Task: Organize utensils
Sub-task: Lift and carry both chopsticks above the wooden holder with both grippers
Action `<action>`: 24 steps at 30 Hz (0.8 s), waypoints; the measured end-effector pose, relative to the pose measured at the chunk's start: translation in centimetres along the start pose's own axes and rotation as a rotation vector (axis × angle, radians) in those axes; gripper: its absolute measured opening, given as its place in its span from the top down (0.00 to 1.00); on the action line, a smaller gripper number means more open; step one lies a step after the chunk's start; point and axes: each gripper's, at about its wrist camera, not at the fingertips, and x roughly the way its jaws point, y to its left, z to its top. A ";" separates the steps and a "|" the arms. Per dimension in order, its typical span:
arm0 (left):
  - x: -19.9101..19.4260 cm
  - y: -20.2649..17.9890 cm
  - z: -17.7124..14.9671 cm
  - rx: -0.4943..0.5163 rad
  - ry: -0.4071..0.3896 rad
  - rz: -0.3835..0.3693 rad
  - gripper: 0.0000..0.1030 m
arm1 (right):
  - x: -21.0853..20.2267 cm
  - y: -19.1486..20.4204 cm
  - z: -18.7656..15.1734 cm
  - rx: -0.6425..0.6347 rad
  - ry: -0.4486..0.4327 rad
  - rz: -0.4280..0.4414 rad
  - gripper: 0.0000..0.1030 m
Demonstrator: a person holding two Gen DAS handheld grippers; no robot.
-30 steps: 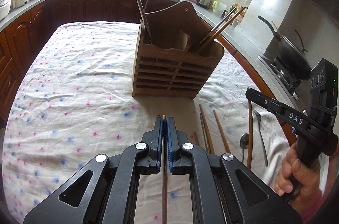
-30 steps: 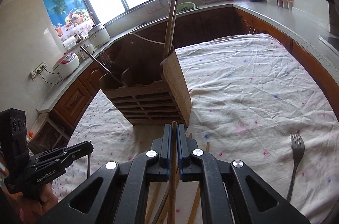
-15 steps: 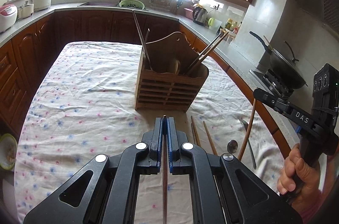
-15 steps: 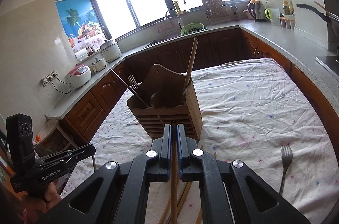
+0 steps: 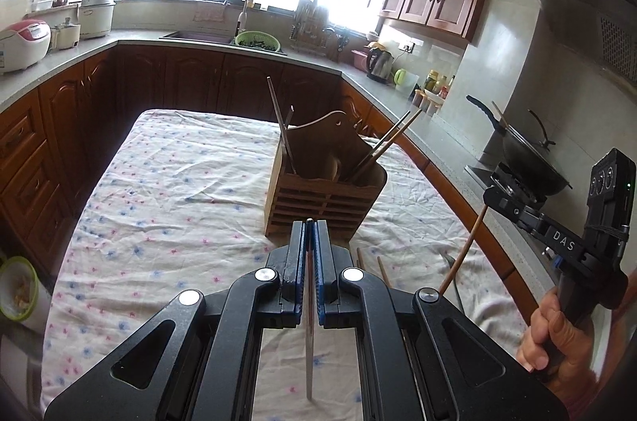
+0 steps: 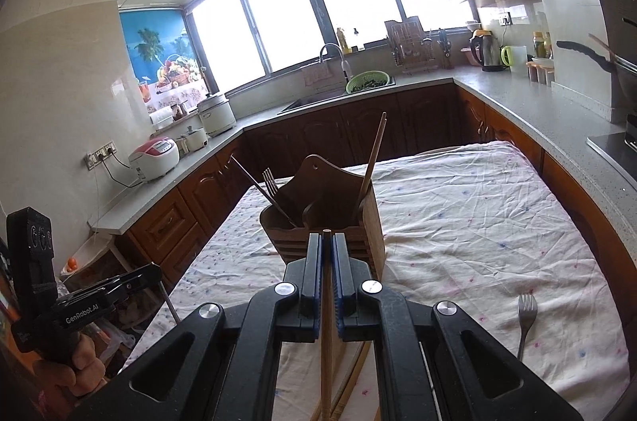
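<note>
Carrying: left gripper [image 5: 309,234] is clamped on a metal chopstick [image 5: 309,333], right gripper [image 6: 327,242] on a wooden chopstick [image 6: 326,345], both held short of the holder [image 5: 324,194]. Lower each steeply into its chopstick compartment.

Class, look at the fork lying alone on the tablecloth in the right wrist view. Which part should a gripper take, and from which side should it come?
Probably the handle, around mid-length. The fork lies flat on the tablecloth, tines pointing away from the camera, with bare cloth on both sides. So come straight down from above, fingers either side of the narrow handle, closing across its width. The tines are wider and a poorer hold.
</note>
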 end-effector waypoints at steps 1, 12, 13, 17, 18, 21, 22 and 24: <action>-0.2 0.1 0.1 -0.003 -0.007 -0.003 0.97 | -0.2 0.1 0.1 0.001 -0.007 0.000 0.96; -1.4 0.2 1.2 -0.016 -0.055 0.001 0.97 | -1.2 0.5 1.4 -0.008 -0.065 0.004 0.96; -1.5 0.2 1.4 -0.017 -0.060 -0.001 0.97 | -1.2 0.5 1.4 -0.009 -0.067 0.005 0.96; -1.8 0.2 2.4 -0.016 -0.082 -0.003 0.97 | -1.1 0.5 1.7 -0.010 -0.076 0.007 0.96; -1.8 0.1 2.6 -0.016 -0.089 -0.005 0.97 | -1.1 0.5 1.8 -0.009 -0.081 0.007 0.96; -2.0 0.1 3.5 -0.018 -0.112 -0.008 0.97 | -1.2 0.4 2.4 -0.006 -0.101 0.003 0.96; -2.1 0.0 3.8 -0.020 -0.121 -0.009 0.97 | -1.2 0.3 2.6 -0.005 -0.109 0.001 0.96; -2.2 0.0 4.6 -0.026 -0.144 -0.010 0.97 | -1.1 0.3 3.2 -0.008 -0.122 -0.002 0.96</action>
